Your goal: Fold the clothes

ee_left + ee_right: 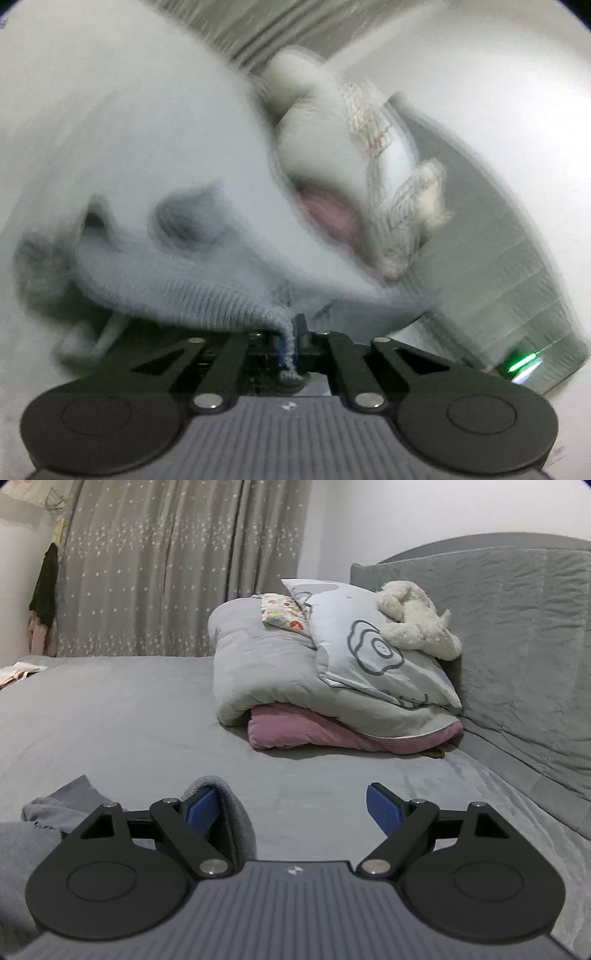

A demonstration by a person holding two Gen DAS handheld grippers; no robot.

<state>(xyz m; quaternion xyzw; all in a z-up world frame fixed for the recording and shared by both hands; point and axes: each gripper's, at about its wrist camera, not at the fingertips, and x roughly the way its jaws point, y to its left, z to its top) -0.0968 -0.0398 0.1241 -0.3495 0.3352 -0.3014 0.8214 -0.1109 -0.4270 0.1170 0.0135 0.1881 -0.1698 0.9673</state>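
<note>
Two grippers: left gripper [291, 341] pinching grey knit [207, 291], right gripper [291, 810] spread w/ bedding pile [295, 672] ahead.

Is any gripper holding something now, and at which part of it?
The left gripper is shut on the ribbed edge of the grey knit garment. The right gripper is open and grips nothing; grey fabric only drapes over one finger.

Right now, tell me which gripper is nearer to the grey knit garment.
Left. The left gripper is shut on the grey knit garment, pinching its ribbed edge. The right gripper is open; the knit drapes over one of its fingers only, unclamped.
</note>
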